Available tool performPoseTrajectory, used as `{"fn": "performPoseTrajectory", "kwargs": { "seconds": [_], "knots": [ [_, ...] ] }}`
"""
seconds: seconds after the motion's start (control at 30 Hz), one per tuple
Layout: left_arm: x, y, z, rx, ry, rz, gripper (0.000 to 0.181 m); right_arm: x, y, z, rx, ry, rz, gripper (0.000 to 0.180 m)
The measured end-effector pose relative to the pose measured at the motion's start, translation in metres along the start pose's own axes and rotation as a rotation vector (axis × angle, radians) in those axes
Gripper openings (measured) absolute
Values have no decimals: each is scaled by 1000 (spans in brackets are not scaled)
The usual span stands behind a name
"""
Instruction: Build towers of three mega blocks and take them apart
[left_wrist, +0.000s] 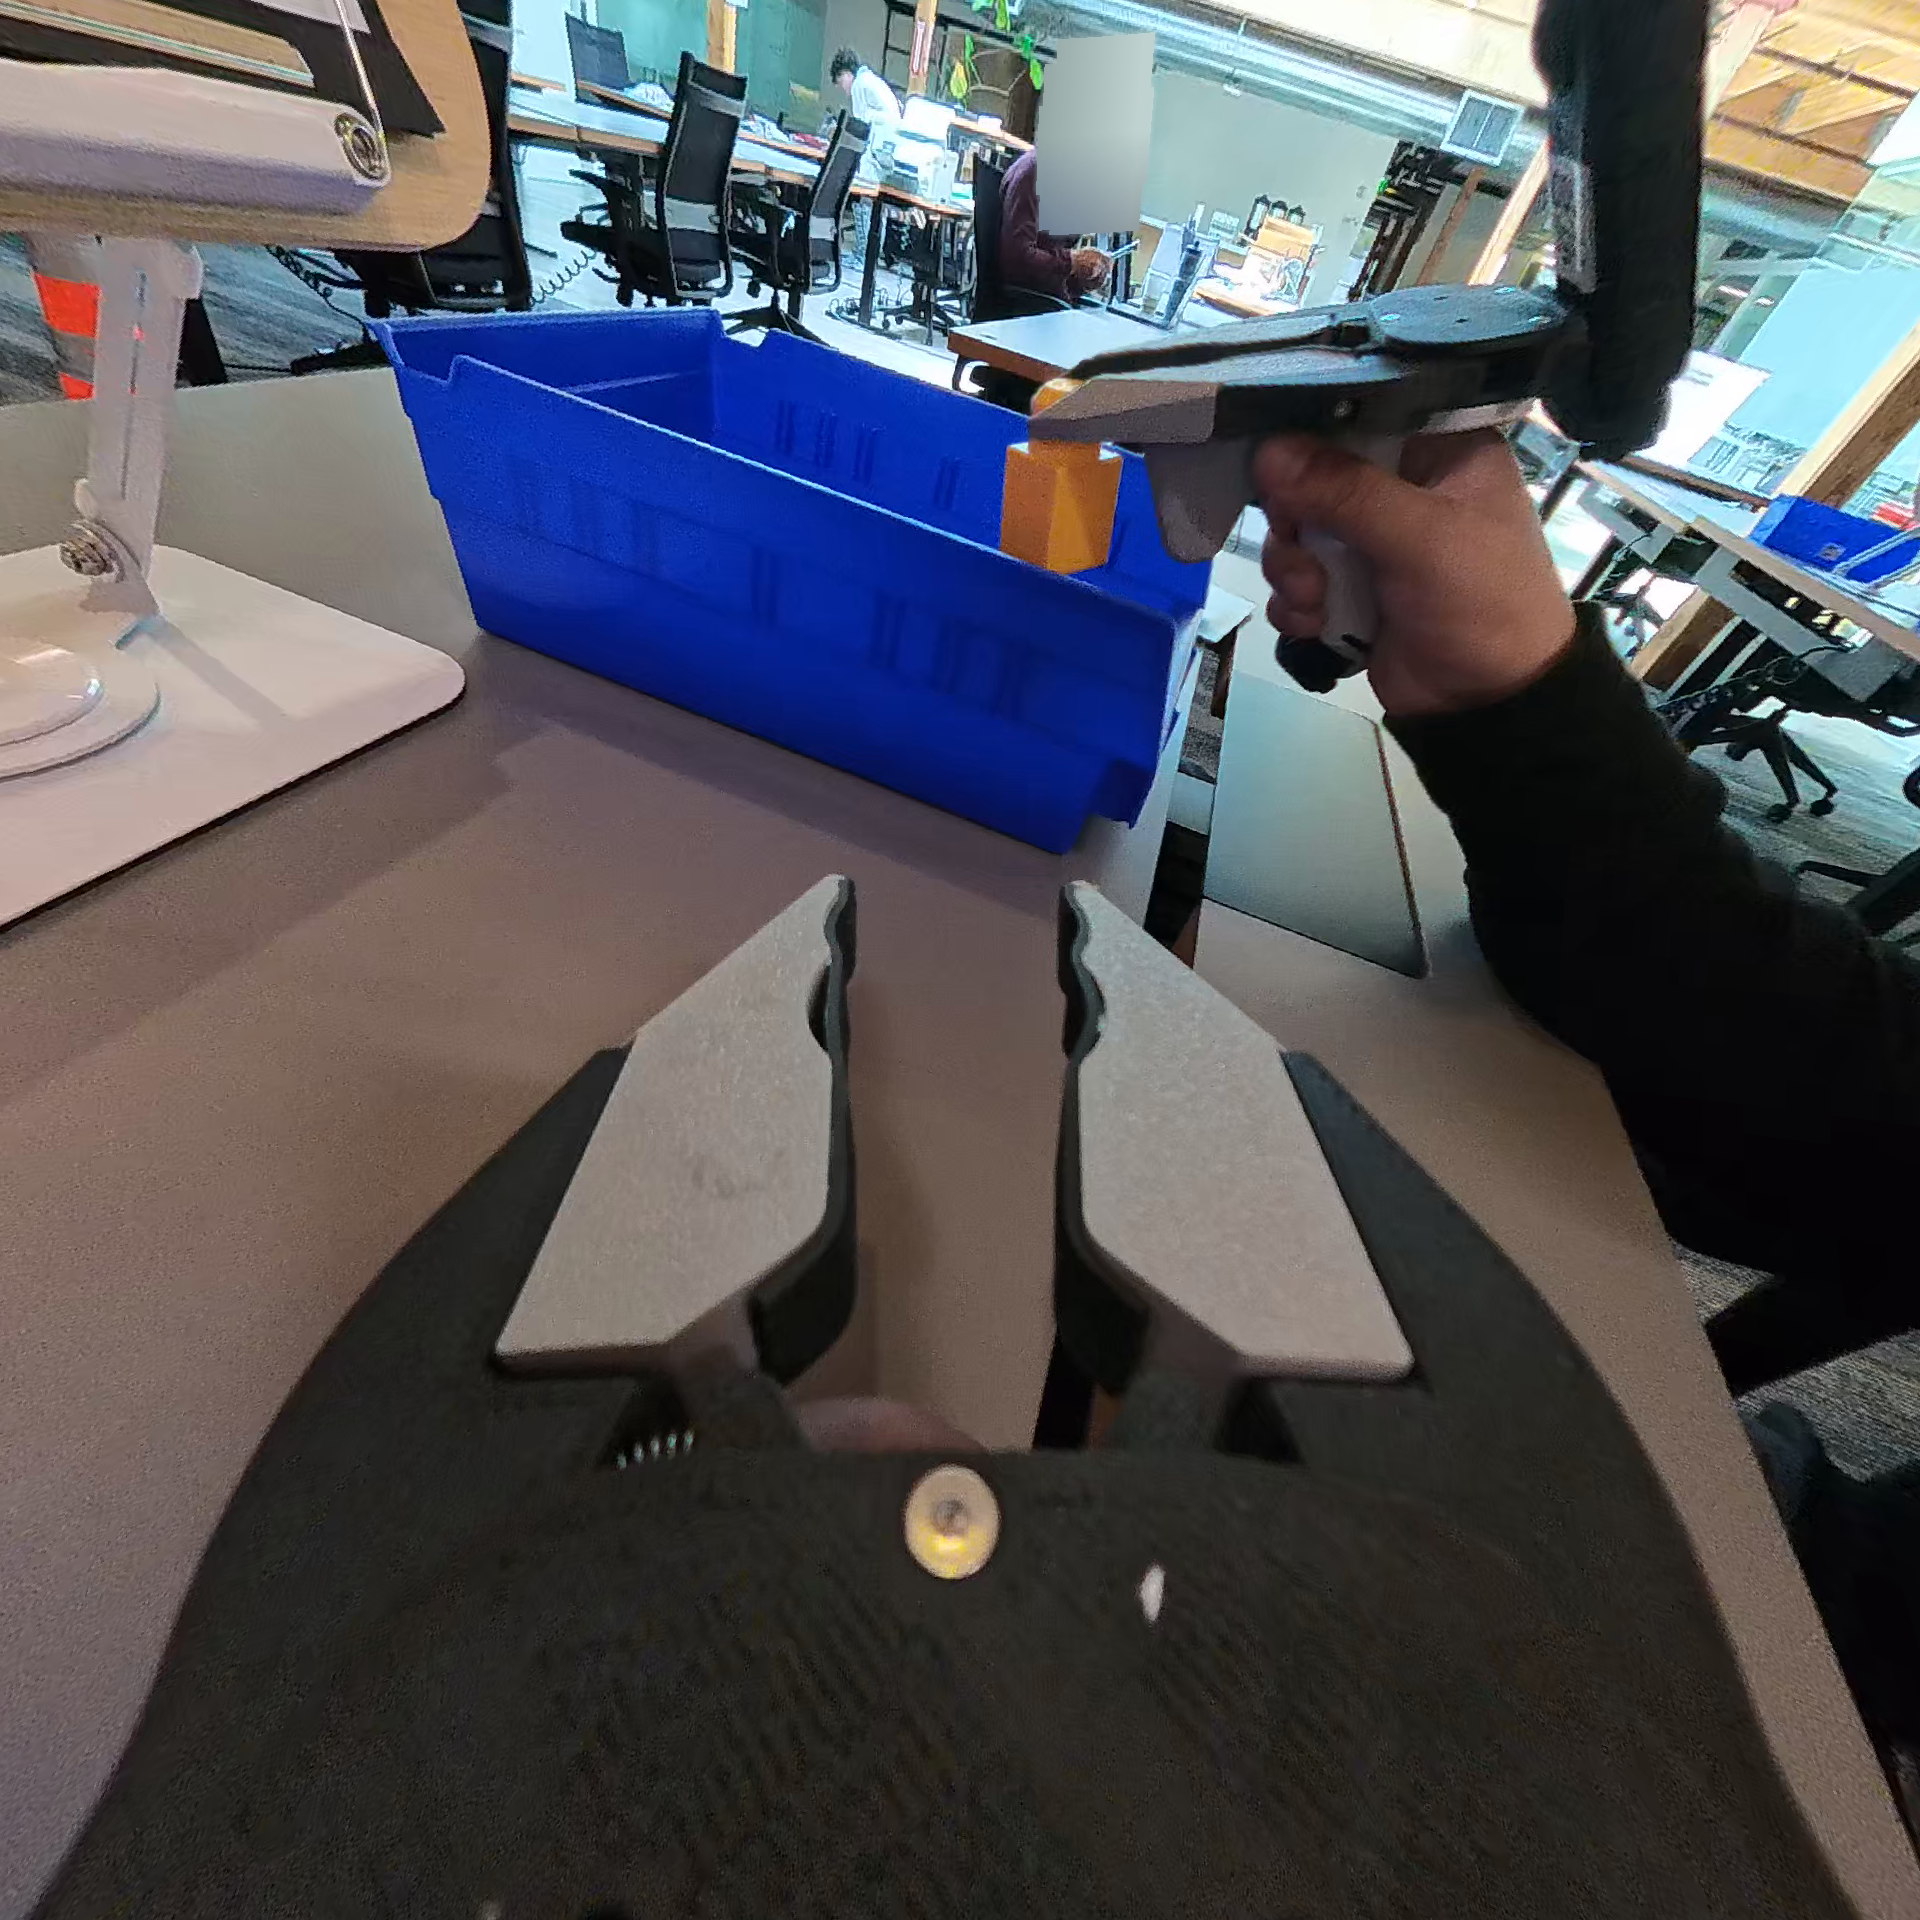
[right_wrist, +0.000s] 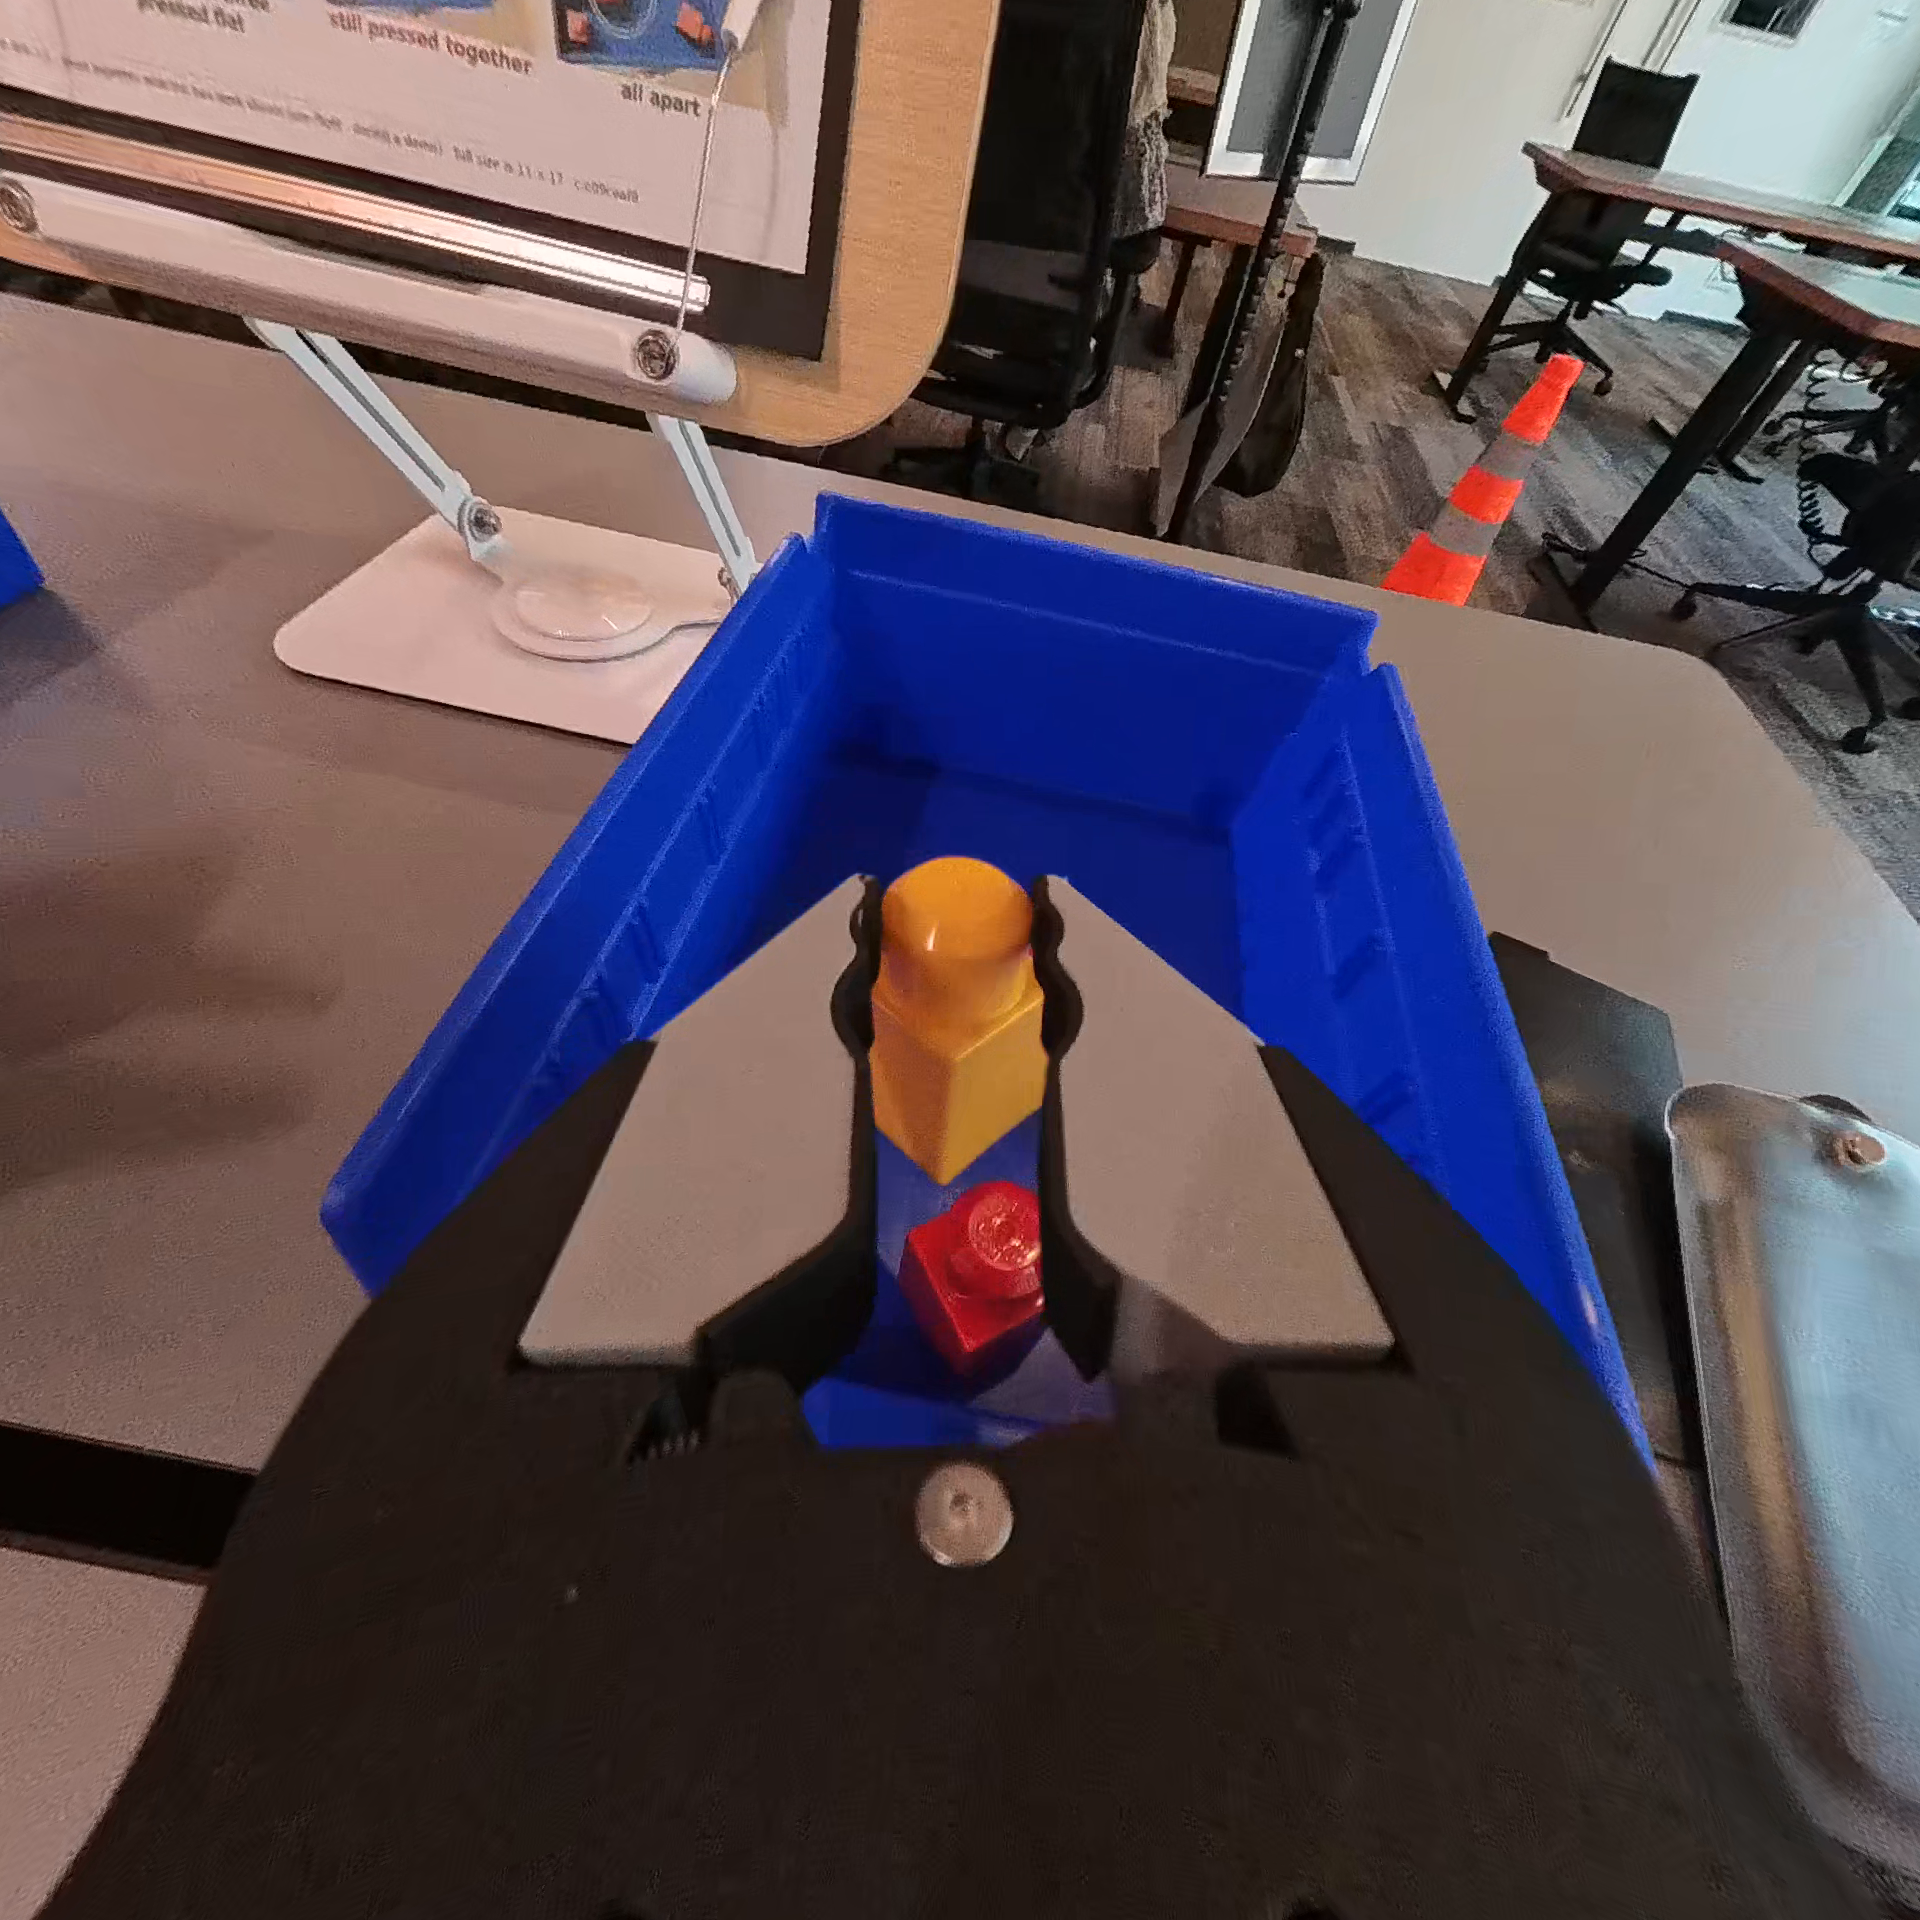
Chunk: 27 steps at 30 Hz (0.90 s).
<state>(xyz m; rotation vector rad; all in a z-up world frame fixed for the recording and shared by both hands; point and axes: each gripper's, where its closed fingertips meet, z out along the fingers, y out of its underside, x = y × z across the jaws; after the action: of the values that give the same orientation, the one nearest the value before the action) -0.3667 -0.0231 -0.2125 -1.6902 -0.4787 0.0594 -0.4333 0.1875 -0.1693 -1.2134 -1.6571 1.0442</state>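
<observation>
Office desks and chairs filled the background behind the grey table (left_wrist: 623, 935). Over it, the left hand-held gripper (left_wrist: 956, 935) hovered with jaws apart, empty. The right hand-held gripper (right_wrist: 951, 914) was clamped on an orange block (right_wrist: 951, 1070) above the blue bin (right_wrist: 582, 987), where a red block (right_wrist: 982, 1288) lay inside.

An orange block (right_wrist: 956, 1023), square-bodied with one round stud on top, is held upright above the blue bin (right_wrist: 1039, 665), its stud pinched between grey jaws. A red block (right_wrist: 982, 1283) of the same shape (stud uppermost, slightly tilted) is seen lying on the bin floor directly beneath it, well apart from the orange one.
</observation>
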Motion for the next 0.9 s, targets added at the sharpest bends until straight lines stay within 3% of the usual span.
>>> {"fn": "performPoseTrajectory", "kwargs": {
  "seconds": [0.13,0.3,0.57,0.8,0.9],
  "knots": [
    [-1,1,0,-1,-3,-6,37,-1,13,9,-63,-11,-1,27],
    [-1,2,0,-4,-4,-6,37,0,19,13,-74,-23,30,41],
    [-5,1,0,8,-20,-19,37,-7,-34,-11,223,4,21,50],
    [-8,1,0,9,-32,-27,37,-78,-94,-57,552,-197,-5,53],
    [-8,3,1,-1,-35,-20,37,-131,-98,-60,557,-401,60,56]
  ]
}}
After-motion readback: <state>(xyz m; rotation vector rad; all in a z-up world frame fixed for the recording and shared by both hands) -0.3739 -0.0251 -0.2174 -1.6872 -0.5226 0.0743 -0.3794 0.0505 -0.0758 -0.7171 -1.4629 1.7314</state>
